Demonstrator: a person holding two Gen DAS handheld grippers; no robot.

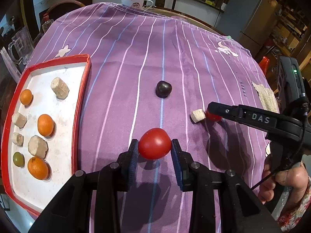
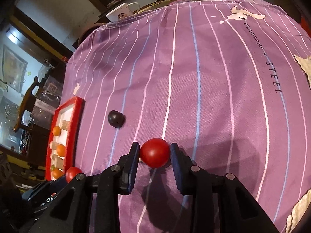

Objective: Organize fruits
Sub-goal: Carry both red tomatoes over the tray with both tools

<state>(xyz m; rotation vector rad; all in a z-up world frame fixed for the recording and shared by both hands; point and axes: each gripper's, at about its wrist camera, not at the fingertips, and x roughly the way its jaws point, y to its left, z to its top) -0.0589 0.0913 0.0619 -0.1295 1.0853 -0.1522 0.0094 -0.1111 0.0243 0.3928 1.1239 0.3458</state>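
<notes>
The left gripper [image 1: 155, 145] pinches a red tomato [image 1: 155, 143]; the right gripper [image 2: 155, 153] clamps a second tomato [image 2: 155, 152]. Both should carry gently toward the red-rimmed tray [image 1: 80, 104] at nine o'clock, avoiding the dark plum [image 1: 163, 89] at twelve. Whether either tomato has left the cloth is unclear.

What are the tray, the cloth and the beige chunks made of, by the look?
Red-rimmed tray: looks like cardboard, a box lid perhaps; matte white floor with scuffs, layered red edge. Purple striped cloth: woven fabric, visible twill weave, stitched hem; its print reads "COTTON + STEEL". Beige chunk in the tray: rough, fibrous, matte, possibly cut sugarcane or cork; cannot tell which.
</notes>
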